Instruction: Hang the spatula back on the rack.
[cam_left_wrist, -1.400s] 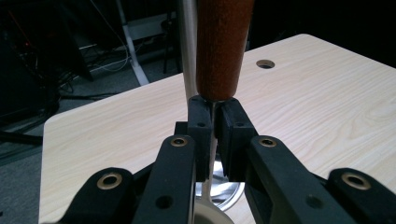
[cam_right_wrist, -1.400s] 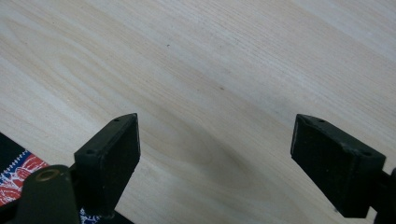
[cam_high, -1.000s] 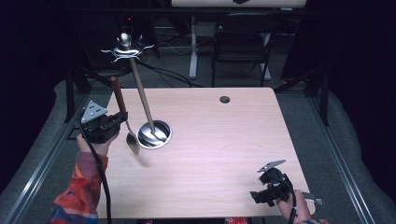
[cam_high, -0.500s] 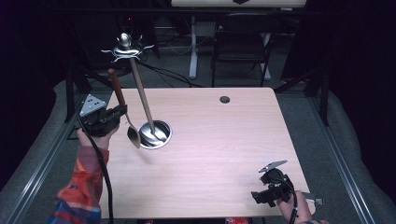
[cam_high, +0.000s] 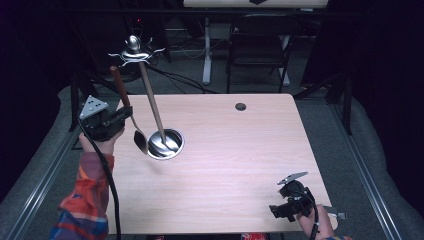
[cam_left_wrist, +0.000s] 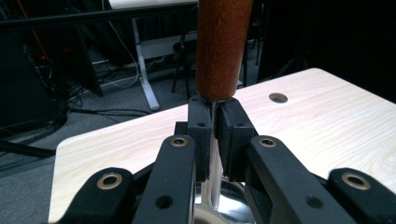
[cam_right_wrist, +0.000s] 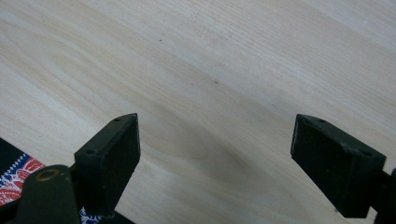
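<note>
Wooden-handled spoon (cam_high: 131, 116) stands clamped between the left gripper (cam_left_wrist: 214, 140) jaws, just under its handle.

No legible text, label, brand, number or sign appears on any surface in the high view or either gripper view.
</note>
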